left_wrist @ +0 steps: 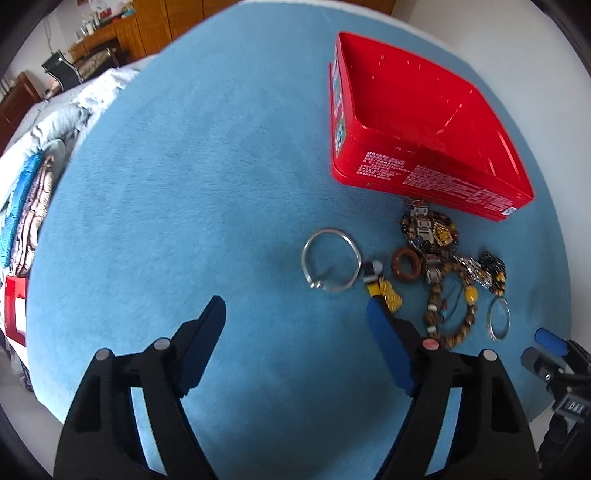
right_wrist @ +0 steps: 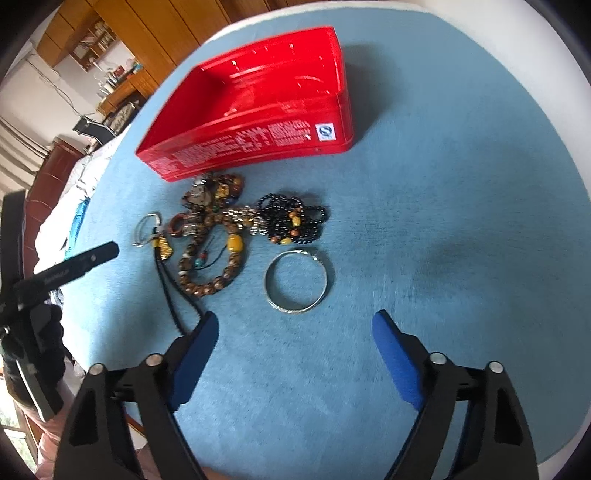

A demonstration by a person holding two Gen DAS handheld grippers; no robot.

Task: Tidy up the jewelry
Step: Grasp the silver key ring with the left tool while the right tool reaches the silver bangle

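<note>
An open red tin box [left_wrist: 424,129] [right_wrist: 258,110] stands on the blue cloth, and nothing shows inside it. Just in front of it lies a tangle of jewelry: a brown bead bracelet [right_wrist: 210,266] [left_wrist: 458,314], black beads [right_wrist: 295,219] [left_wrist: 493,271], a brown wooden ring [left_wrist: 406,264] and a yellow charm [left_wrist: 389,295]. A silver bangle [left_wrist: 331,260] lies just beyond my left gripper [left_wrist: 295,304], which is open and empty. A second silver bangle [right_wrist: 297,282] lies just ahead of my right gripper [right_wrist: 295,317], also open and empty.
Blue cloth [left_wrist: 184,184] covers the round surface, with its white rim [right_wrist: 535,74] at the right. Folded bedding [left_wrist: 33,192] and a red flat piece [left_wrist: 14,310] lie off the left edge. Wooden cabinets [right_wrist: 147,29] stand at the back.
</note>
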